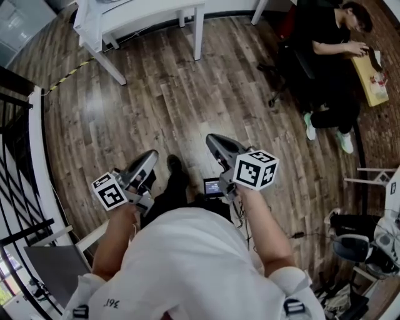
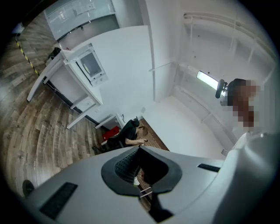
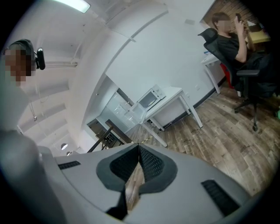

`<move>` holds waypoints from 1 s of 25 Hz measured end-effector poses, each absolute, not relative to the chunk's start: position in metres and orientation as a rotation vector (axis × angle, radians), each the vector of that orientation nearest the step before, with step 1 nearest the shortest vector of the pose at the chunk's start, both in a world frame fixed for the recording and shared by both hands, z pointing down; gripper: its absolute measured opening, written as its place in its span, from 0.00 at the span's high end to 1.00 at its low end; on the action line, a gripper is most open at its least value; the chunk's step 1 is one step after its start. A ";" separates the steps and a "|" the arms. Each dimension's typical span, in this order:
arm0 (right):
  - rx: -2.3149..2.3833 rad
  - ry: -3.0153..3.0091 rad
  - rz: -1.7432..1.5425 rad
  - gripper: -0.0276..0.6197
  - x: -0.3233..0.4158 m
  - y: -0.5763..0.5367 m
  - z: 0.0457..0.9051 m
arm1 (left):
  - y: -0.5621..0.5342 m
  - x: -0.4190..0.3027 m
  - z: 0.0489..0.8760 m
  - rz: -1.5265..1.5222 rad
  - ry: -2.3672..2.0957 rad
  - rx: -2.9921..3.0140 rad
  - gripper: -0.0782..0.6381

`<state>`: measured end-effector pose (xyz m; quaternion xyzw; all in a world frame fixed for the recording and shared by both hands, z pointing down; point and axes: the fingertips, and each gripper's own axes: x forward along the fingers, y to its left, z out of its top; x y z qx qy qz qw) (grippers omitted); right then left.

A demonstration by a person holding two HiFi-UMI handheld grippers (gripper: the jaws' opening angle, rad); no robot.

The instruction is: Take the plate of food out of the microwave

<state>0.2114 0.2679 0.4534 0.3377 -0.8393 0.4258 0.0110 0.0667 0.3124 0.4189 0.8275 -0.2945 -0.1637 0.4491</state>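
Note:
The microwave [image 3: 151, 97] is a white box on a white table [image 3: 175, 101] against the far wall, and it also shows as the microwave [image 2: 90, 64] in the left gripper view. Its door looks closed and no plate of food is visible. In the head view my left gripper [image 1: 152, 156] and right gripper [image 1: 212, 139] are held side by side over the wooden floor, well short of the table [image 1: 150, 19]. Both point ahead. The left gripper [image 2: 139, 148] has its jaws together with nothing between them, and so does the right gripper [image 3: 139, 146].
A person in black sits on an office chair [image 1: 331, 56] at the upper right, next to a yellow box [image 1: 372, 78]. A black stair railing [image 1: 19, 187] runs down the left side. Gear and cables [image 1: 369, 250] lie at the lower right. Wooden floor [image 1: 187, 106] stretches ahead.

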 end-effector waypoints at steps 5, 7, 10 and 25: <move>1.096 -2.600 1.333 0.95 0.178 0.196 0.447 | 0.238 0.036 0.409 -0.378 -0.679 2.063 0.89; 1.106 -2.603 1.330 0.95 0.160 0.170 0.443 | 0.213 0.020 0.408 -0.367 -0.664 2.068 0.89; 1.110 -2.602 1.318 0.95 0.141 0.141 0.437 | 0.181 0.002 0.407 -0.358 -0.649 2.075 0.89; 0.948 -2.595 1.282 0.95 0.104 0.003 0.441 | 0.060 -0.044 0.407 -0.413 -0.785 2.038 0.89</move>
